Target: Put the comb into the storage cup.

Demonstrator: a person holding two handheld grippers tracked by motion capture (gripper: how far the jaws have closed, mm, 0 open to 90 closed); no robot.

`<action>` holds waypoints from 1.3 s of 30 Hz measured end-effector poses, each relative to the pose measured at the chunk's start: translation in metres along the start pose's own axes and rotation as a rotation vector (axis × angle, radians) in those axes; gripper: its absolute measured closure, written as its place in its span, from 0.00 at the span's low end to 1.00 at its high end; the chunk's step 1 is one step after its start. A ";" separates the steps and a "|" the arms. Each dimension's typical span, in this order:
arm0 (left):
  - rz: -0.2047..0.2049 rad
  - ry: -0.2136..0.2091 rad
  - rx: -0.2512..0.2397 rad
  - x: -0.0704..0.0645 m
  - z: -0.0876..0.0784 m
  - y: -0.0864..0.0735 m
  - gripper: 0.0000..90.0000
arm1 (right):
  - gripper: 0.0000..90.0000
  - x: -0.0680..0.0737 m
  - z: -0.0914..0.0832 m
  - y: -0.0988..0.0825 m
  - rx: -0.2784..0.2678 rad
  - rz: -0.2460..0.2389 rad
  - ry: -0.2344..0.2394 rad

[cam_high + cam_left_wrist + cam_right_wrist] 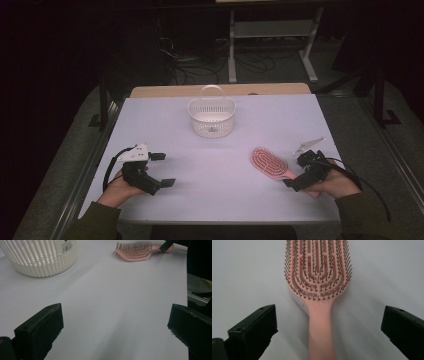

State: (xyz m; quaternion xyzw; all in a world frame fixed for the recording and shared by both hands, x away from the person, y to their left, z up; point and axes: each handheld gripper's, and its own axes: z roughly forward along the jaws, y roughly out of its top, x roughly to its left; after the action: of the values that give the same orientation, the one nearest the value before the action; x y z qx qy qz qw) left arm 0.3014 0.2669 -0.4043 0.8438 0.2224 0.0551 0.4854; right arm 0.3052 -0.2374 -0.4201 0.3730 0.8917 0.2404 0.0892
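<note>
Surface: we see a pale lilac matte tabletop across the frame's middle.
Room: dark, cables on the floor at upper centre.
Pink plastic bristle hairbrush: lower right, its handle between the right gripper's spread jaws.
Left gripper: lower left, jaws apart, holding nothing.

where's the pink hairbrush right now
In the high view the pink hairbrush lies bristles-up on the table's right side, its handle between the open jaws of the right gripper, the basket farther back.

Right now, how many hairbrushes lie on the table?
1. The pink hairbrush lies bristles up on the table, at the person's right, its handle between the open jaws of the right claw. Nothing suggests another is hidden.
</note>
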 end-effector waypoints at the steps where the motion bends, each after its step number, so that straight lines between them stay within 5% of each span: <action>1: 0.001 0.000 0.001 0.000 0.000 0.000 0.00 | 0.01 0.000 0.000 0.000 0.003 -0.001 -0.002; 12: -0.001 -0.003 0.000 0.000 0.001 0.000 0.00 | 0.05 0.003 0.003 0.002 0.054 -0.014 -0.002; 39: 0.005 -0.009 -0.001 -0.001 0.002 0.000 0.00 | 0.41 0.005 0.008 0.010 0.131 -0.006 0.017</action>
State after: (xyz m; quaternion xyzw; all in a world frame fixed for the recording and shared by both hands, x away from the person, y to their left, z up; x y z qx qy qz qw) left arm 0.3008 0.2648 -0.4045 0.8443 0.2181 0.0529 0.4867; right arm 0.3104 -0.2251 -0.4219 0.3734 0.9073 0.1843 0.0579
